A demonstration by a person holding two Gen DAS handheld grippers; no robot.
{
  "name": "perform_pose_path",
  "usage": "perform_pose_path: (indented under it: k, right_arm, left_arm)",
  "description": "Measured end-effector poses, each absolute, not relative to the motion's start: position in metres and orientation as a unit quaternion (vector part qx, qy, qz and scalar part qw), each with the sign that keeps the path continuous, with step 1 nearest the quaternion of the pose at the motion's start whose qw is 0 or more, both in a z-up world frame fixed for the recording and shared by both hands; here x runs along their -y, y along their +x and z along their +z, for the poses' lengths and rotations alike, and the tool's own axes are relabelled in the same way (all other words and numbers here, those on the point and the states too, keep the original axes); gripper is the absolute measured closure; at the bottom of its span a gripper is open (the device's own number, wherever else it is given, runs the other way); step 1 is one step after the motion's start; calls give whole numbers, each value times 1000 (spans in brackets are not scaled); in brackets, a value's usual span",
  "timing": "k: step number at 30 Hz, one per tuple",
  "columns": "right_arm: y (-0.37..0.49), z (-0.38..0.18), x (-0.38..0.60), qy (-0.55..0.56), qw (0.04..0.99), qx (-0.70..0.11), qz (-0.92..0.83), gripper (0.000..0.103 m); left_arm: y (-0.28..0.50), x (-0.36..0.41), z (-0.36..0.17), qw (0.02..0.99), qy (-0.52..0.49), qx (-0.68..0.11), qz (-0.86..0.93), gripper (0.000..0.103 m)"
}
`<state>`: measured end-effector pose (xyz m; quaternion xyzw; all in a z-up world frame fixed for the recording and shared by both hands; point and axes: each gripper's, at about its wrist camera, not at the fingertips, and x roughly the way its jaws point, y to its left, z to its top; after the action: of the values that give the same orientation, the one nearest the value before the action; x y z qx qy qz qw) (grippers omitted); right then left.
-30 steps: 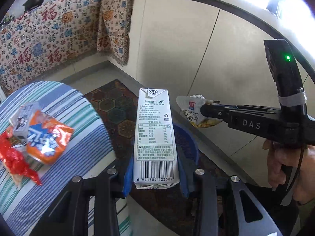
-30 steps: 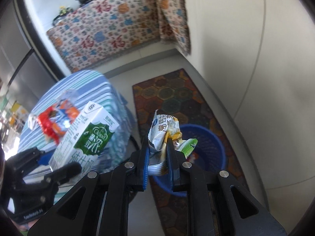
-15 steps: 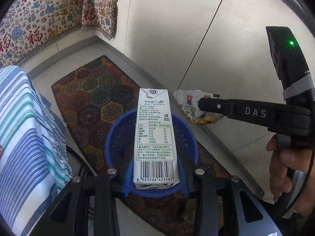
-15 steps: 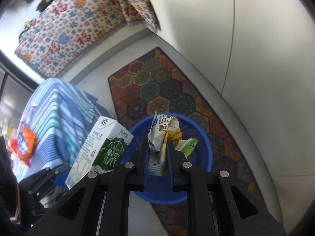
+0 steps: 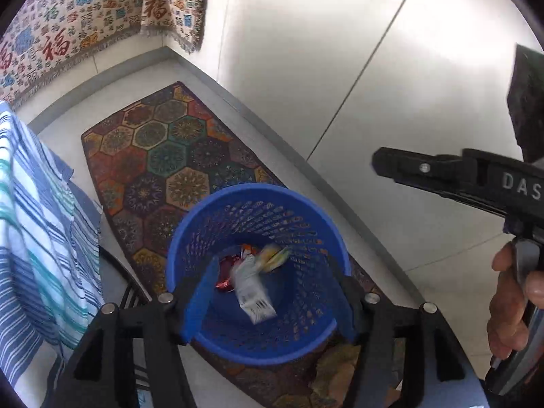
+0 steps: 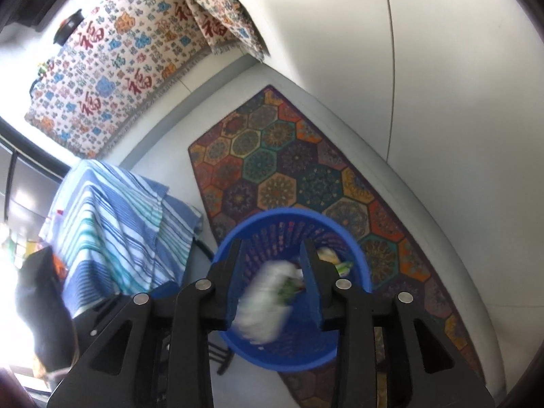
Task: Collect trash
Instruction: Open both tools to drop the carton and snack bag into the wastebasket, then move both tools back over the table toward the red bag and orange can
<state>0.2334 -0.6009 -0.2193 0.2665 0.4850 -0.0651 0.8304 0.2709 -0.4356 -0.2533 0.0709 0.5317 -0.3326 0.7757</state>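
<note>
A: Carton (image 5: 252,287) is down in the bin (image 5: 299,346), blurred, beside the wrapper (image 5: 272,257)!
B: Left gripper (image 5: 272,301) above the bin, jaws just spread, nothing between them.
A: Right gripper (image 6: 273,284) too, just opening, empty; bin's on the rug (image 5: 163,156).

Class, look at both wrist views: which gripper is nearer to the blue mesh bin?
Neither is clearly nearer. The left gripper hangs open above the blue mesh bin; the right gripper is also open over it, reaching from the side.
</note>
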Motion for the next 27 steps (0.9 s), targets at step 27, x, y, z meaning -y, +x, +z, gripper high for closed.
perform_pose_path:
  k: [27]
  right_arm:
    - [165, -123, 349, 42, 933, -353, 59, 40]
  left_arm:
    - [148, 135, -177, 871, 51, -453, -183, 40]
